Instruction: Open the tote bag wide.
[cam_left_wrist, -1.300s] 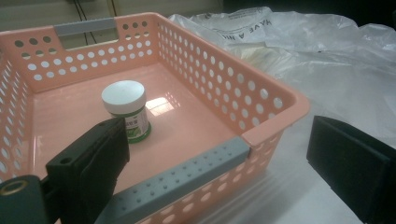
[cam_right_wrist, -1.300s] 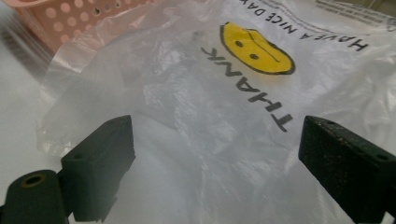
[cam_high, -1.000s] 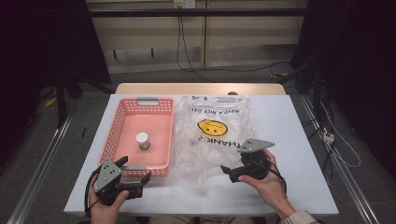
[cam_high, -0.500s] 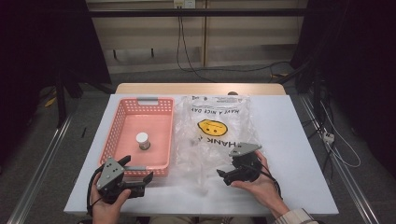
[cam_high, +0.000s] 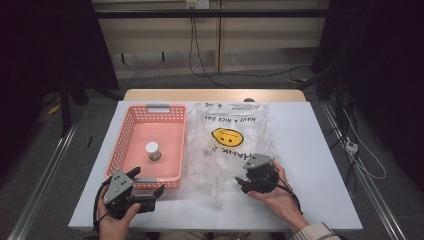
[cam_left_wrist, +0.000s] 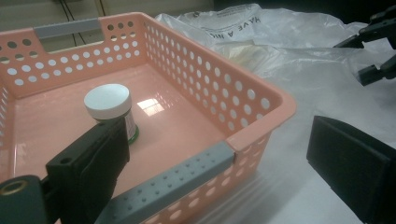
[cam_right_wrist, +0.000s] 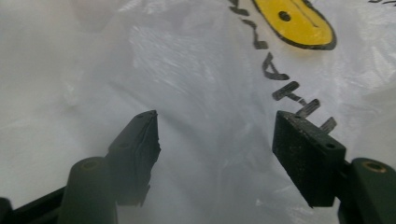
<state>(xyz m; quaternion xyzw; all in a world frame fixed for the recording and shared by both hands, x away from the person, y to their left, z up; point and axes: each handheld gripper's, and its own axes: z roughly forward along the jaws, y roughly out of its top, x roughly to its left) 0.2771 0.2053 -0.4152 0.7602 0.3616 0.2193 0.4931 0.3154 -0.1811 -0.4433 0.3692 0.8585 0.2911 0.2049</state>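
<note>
Clearly the clear plastic bag is thin, limp and slippery; the spread right tongs should pinch a raised wrinkle, while the left tongs gape idle.

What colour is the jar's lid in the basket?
White; the jar shows best in the left gripper view, inside the pink basket.

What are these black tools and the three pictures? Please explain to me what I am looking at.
A person sits at a white table and holds one hand-held gripper in each hand: the left hand-held gripper and the right hand-held gripper. One picture looks down from above. The other two come from small cameras on the grippers, looking along their black jaws. On the table lie a pink basket with a small white-capped jar inside, and a clear plastic bag printed with a yellow smiley. Both grippers are open and hold nothing; the right one is over the bag.
</note>
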